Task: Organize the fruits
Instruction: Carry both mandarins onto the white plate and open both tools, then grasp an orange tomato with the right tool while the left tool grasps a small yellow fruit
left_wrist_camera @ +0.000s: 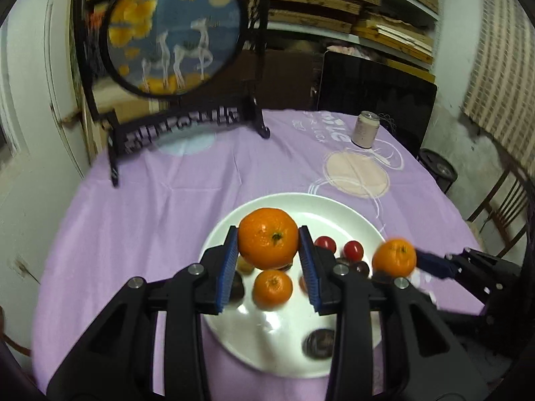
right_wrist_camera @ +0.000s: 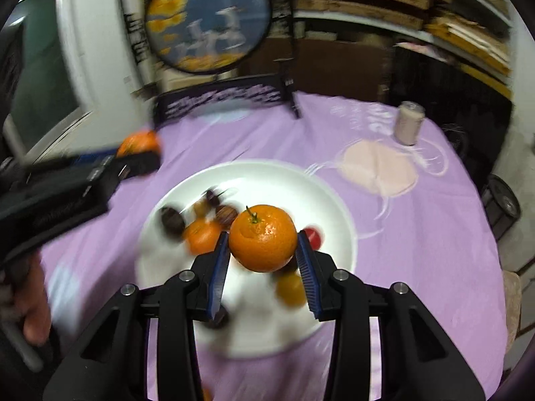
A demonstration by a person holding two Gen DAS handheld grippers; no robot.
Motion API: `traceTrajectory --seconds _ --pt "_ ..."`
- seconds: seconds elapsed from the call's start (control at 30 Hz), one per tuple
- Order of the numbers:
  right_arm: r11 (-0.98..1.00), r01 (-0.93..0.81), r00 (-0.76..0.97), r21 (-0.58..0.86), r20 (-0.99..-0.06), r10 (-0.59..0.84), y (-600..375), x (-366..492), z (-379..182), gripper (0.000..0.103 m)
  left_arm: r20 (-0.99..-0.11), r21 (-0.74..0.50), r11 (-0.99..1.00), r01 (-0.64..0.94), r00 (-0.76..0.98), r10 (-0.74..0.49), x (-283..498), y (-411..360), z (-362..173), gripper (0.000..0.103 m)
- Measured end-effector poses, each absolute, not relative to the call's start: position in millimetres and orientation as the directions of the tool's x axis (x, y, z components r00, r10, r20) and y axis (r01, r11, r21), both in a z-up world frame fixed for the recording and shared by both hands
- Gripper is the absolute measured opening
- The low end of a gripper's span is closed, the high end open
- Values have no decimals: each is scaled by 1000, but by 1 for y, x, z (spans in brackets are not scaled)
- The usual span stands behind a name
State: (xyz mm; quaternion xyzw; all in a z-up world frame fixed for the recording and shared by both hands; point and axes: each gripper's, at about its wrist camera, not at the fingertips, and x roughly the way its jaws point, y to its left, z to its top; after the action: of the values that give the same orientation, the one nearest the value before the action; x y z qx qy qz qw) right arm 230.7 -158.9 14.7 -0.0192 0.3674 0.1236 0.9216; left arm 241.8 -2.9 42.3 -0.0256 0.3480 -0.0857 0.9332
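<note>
My left gripper [left_wrist_camera: 268,239] is shut on an orange mandarin [left_wrist_camera: 267,236] and holds it above the white plate [left_wrist_camera: 347,215]. My right gripper [right_wrist_camera: 263,239] is shut on a second mandarin [right_wrist_camera: 263,238] above the same plate [right_wrist_camera: 337,220]. The right gripper with its mandarin [left_wrist_camera: 394,257] shows at the right of the left wrist view; the left gripper with its mandarin [right_wrist_camera: 138,143] shows at the left of the right wrist view. On the plate lie a smaller mandarin [left_wrist_camera: 272,289], two red cherry tomatoes [left_wrist_camera: 353,249] and several dark fruits [left_wrist_camera: 319,342].
A round purple tablecloth [left_wrist_camera: 160,220] covers the table. A round painted screen on a black stand [left_wrist_camera: 174,30] stands at the back left. A drink can [left_wrist_camera: 365,128] stands at the back right. Shelves and a dark chair are behind the table.
</note>
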Motion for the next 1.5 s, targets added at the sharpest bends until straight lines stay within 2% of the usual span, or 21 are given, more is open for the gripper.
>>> traceTrajectory --seconds 0.17,0.4,0.47,0.5,0.53,0.7,0.77,0.93,1.1,1.3,1.5 --pt "970 -213 656 114 -719 229 -170 257 -20 41 -716 -137 982 130 672 -189 265 5 5 36" --pt "970 -211 672 119 -703 232 -169 277 -22 41 -724 -161 978 132 657 -208 280 3 -8 37" --pt "972 -209 684 103 -695 221 -167 276 -22 48 -719 -166 977 133 662 -212 281 2 -9 46" --pt "975 -202 690 97 -692 212 -168 274 -21 56 -716 -164 978 129 667 -208 280 2 -9 60" --pt "976 -193 703 97 -680 206 -170 269 -18 57 -709 -159 980 123 676 -200 277 3 -8 61" --pt "976 -185 728 116 -651 215 -186 246 -15 61 -682 -149 983 108 709 -181 263 11 -2 61" --pt "980 -161 715 113 -671 195 -191 244 -21 66 -680 -154 983 96 712 -176 262 15 -1 62" --pt "972 -157 669 175 -706 235 -195 249 -30 66 -686 -165 983 75 708 -169 262 22 -2 62" --pt "972 -193 693 132 -683 230 -185 232 -24 66 -678 -176 982 71 714 -173 259 28 1 62" --pt "939 -327 616 102 -731 294 -167 161 -28 66 -667 -199 978 65 722 -184 252 37 5 62" --pt "902 -389 492 186 -786 375 -151 98 -50 66 -651 -211 972 100 728 -216 231 32 12 62"
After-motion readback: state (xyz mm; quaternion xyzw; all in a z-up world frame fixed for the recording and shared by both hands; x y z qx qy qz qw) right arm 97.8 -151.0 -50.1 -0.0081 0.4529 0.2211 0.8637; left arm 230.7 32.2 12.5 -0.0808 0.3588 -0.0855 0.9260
